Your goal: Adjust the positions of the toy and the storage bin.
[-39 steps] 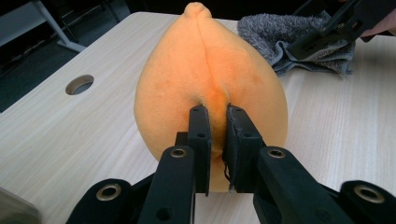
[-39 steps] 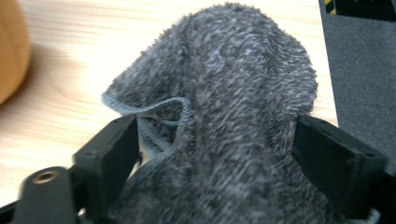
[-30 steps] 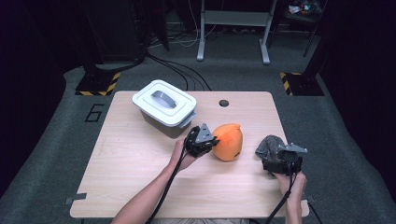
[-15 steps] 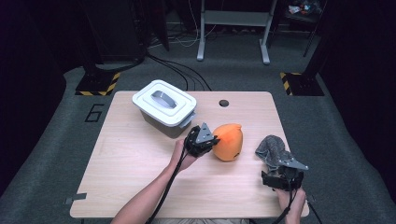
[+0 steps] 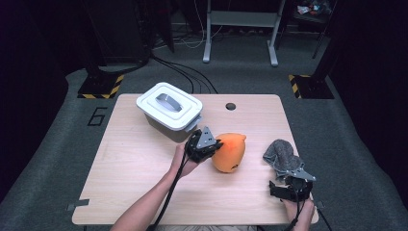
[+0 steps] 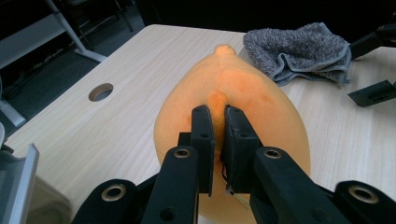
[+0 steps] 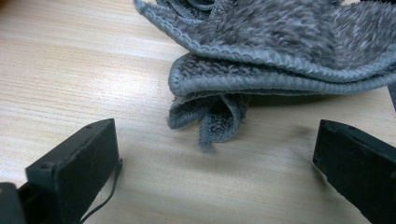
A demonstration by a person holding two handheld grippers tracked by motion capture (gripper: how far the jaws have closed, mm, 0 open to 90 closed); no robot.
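left gripper (image 5: 217, 143): jaws pinched tight on a fold of the orange soft toy (image 5: 229, 152), as the left gripper view shows, with the pads (image 6: 204, 135) squeezing a ridge of plush between them
orange soft toy: lies near the middle of the desk (image 5: 130, 163), a little toward the right edge, its pointed end aimed at the far edge
grey cloth (image 5: 280, 156): bunched in a heap by the right edge of the desk, well apart from the toy, folded edges facing the near edge
right gripper (image 5: 287, 191): jaws have just been opening and now stand wide, holding nothing, down at the near right corner
relation that counts: the cloth lies straight ahead of the right gripper's jaws, just beyond their tips; in the right gripper view its dangling hem (image 7: 210, 121) sits between the two jaws but farther out, untouched
nearer hand: the right one, by far
likely next: the right gripper needs to go forward onto the hem before closing
white lidded box (image 5: 168, 109): toward the far left corner, just behind the left hand
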